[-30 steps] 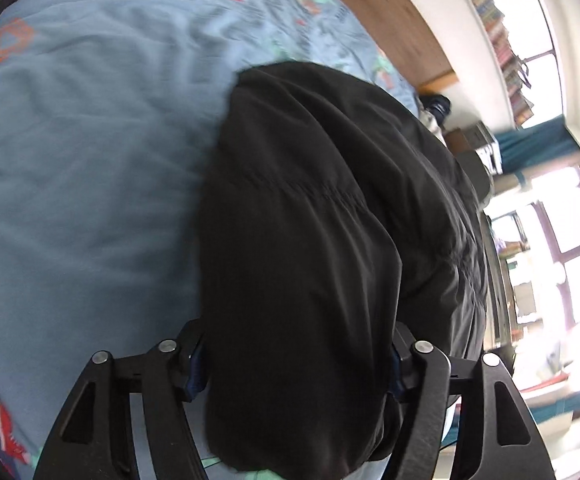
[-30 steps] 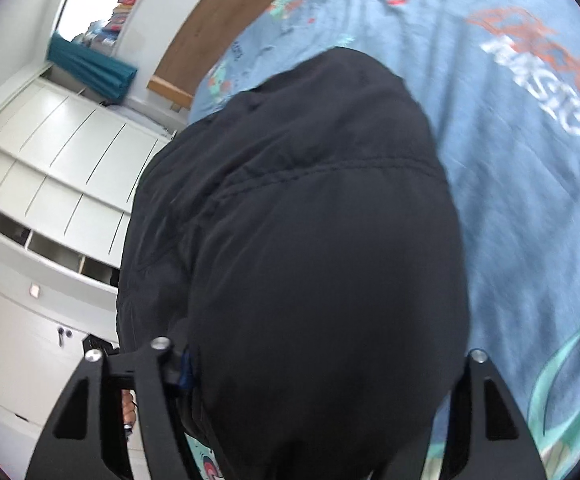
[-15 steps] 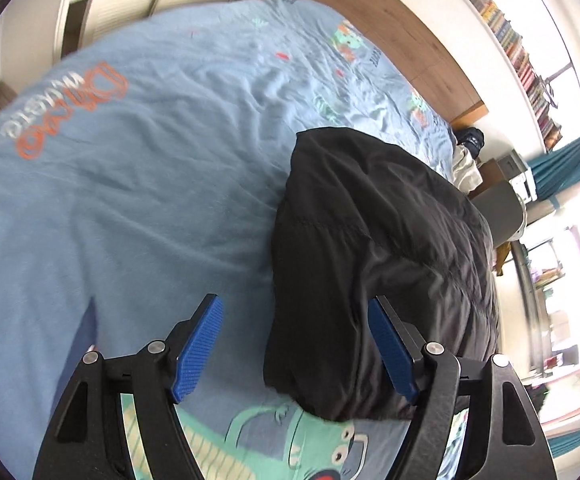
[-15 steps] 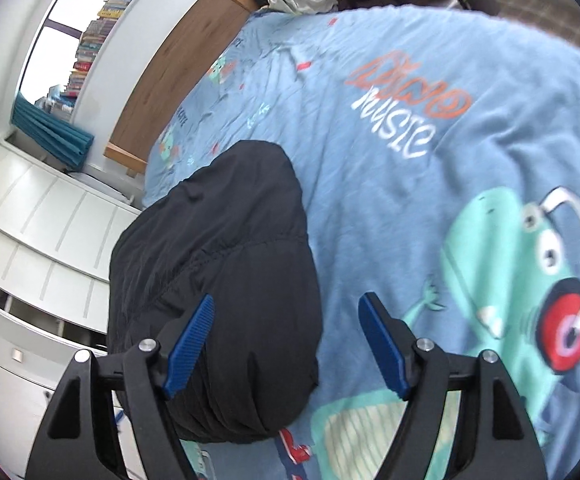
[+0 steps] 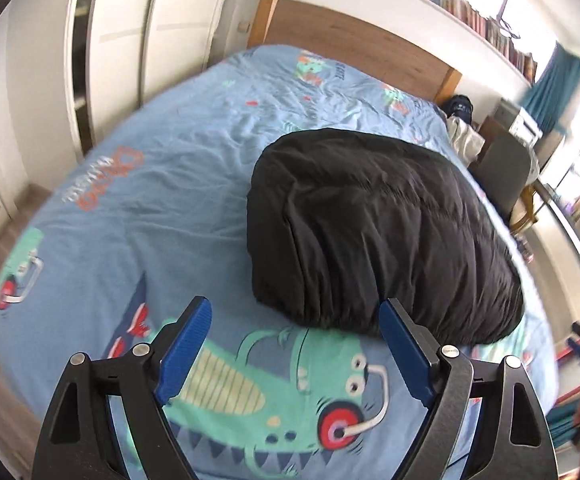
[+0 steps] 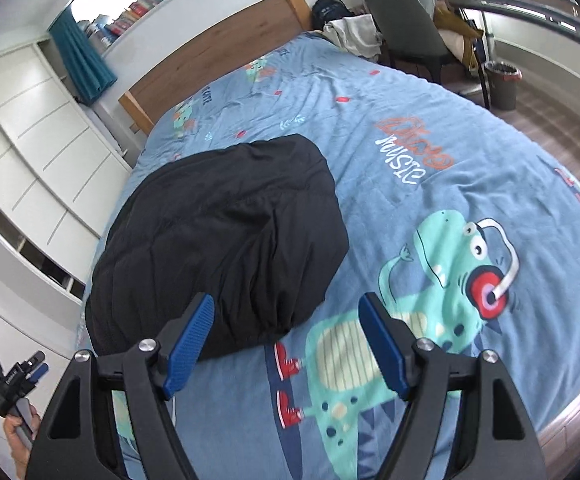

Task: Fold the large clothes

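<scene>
Folded black jacket (image 5: 373, 232) — tools apart.

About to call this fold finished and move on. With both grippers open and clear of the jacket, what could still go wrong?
1. The black jacket sits as a puffy, rounded bundle, so it may spring open now that neither the left gripper nor the right gripper holds it.
2. It lies near the bed edge on the cabinet side and could slide off.

kid's bedrm: dino bed (image 6: 469, 152), wardrobe (image 5: 138, 40)
</scene>
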Demonstrator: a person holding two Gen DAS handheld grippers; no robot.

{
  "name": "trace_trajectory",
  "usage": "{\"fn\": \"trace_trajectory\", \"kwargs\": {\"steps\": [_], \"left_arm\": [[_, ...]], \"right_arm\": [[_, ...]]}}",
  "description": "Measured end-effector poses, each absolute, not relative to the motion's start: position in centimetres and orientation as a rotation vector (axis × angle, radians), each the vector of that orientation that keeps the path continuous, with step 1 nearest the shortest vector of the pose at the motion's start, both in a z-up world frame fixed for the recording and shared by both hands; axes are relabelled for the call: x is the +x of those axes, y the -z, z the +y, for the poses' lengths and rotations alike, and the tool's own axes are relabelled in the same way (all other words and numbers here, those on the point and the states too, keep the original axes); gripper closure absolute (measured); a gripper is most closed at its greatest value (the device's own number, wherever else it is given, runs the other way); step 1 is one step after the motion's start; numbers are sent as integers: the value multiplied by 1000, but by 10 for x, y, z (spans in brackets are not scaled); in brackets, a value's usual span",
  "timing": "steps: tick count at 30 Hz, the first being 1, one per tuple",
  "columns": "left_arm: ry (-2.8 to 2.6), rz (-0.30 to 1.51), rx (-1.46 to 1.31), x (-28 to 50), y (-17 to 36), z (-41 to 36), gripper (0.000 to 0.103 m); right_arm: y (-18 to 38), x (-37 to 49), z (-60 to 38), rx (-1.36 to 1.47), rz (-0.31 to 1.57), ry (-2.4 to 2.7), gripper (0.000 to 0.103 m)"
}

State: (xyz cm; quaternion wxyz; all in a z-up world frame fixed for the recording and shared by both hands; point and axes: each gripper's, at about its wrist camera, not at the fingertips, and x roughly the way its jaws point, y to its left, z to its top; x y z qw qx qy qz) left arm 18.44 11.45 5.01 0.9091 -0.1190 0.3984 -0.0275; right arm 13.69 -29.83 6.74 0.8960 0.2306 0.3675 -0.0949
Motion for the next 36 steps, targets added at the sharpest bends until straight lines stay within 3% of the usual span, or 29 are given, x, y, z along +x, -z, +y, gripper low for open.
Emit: {"fn": "trace_trajectory", "kwargs": {"steps": [15,17,22,27,36], "left_arm": [[-31,665,-60,92,-81,34,14],[-48,632,-40,82,-87,28,6],[-73,577,24,66,-96,17,3],[-113,568,74,60,-95,7,3],[-117,568,88,57,-91,-1,3]], "right_arm": [[-77,71,-177,232,727,221,25],[-77,65,-170,213,722,226,23],[-78,52,-158,194,717,245,20],[-78,43,-152,185,712,246,14],[-79,35,-154,197,689,269,14]]}}
